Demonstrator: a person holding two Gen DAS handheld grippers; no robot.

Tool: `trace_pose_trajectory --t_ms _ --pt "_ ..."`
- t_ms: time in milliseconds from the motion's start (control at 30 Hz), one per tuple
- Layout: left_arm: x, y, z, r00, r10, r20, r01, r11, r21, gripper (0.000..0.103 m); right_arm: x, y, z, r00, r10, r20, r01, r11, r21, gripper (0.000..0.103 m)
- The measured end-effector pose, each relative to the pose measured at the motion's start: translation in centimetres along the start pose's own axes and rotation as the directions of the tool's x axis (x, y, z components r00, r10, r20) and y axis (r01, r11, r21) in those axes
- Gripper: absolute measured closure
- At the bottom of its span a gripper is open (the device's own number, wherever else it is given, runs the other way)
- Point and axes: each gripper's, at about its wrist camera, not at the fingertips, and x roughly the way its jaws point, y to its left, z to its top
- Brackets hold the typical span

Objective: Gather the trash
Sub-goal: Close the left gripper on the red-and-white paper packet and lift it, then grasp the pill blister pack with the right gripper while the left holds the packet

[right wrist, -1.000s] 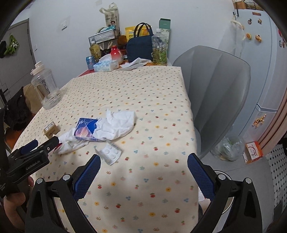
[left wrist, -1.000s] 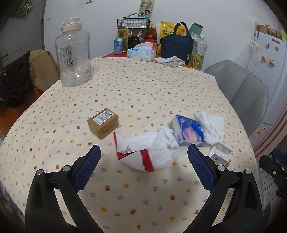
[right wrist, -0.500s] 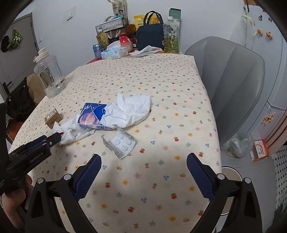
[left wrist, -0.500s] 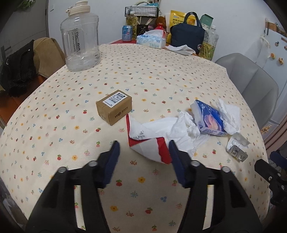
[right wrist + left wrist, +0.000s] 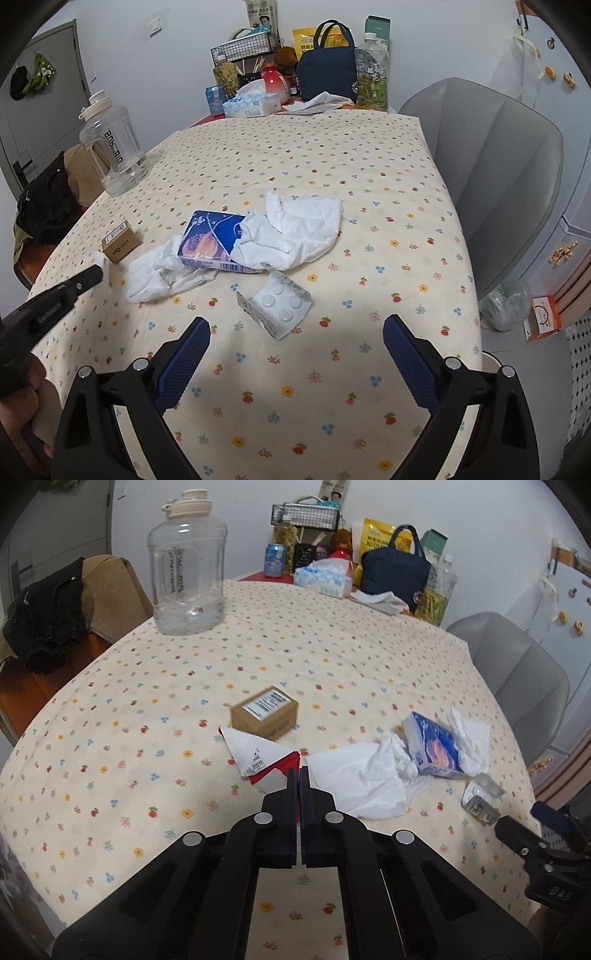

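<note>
My left gripper [image 5: 299,771] is shut on the edge of a red and white wrapper [image 5: 255,755], which stands up folded from the flowered tablecloth [image 5: 147,709]. Just behind it sits a small brown box [image 5: 264,712]. To the right lie a crumpled white tissue [image 5: 362,779], a blue tissue pack [image 5: 432,746] and a blister pack [image 5: 480,797]. My right gripper [image 5: 295,325] is open above the cloth, with the blister pack [image 5: 280,306] just ahead of its fingers and nothing between them. The left gripper [image 5: 92,275] shows at the left of the right wrist view.
A big clear water jug [image 5: 186,565] stands at the back left. A tissue box [image 5: 325,579], a navy bag [image 5: 395,568] and bottles crowd the far end. A grey chair [image 5: 491,166] stands on the right, with a plastic bag [image 5: 506,306] on the floor. Clothes [image 5: 44,620] hang on a chair at the left.
My left gripper's jaws went from wide open to shut, pinching the red and white wrapper, which now stands folded upward. My right gripper moved closer to the blister pack, still open.
</note>
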Motion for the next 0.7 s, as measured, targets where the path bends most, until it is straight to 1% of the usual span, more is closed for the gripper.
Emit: trace_pose_trajectory --t_ms 233,433,600,667,700 --pt "-1.4 0.4 1.2 0.999 -0.009 0.051 0.01 1.0 -0.02 0.102 0.8 0.7 0.5 1.0 0.01 -0.001 -0.01 1.0 -0.005 0.011" --pt "-0.5 -1.2 1.6 0.999 0.002 0.054 -0.002 1.0 -0.001 0.102 1.8 0.8 0.5 1.0 0.016 -0.016 -0.016 1.0 -0.008 0.011" --pt "0.7 -2.6 1.9 0.999 0.02 0.05 -0.021 1.0 0.019 0.102 2.3 0.8 1.1 1.0 0.027 -0.004 -0.027 1.0 -0.005 0.011" --pt "0.8 -3.0 2.0 0.998 0.024 0.051 -0.026 0.999 0.025 0.102 2.8 0.8 1.3 1.0 0.027 -0.009 -0.027 1.0 -0.007 0.014" --pt "0.9 -3.1 2.1 0.998 0.025 0.051 -0.026 0.999 0.027 0.102 3.1 0.8 1.4 0.999 0.028 -0.018 -0.028 1.0 -0.009 0.023"
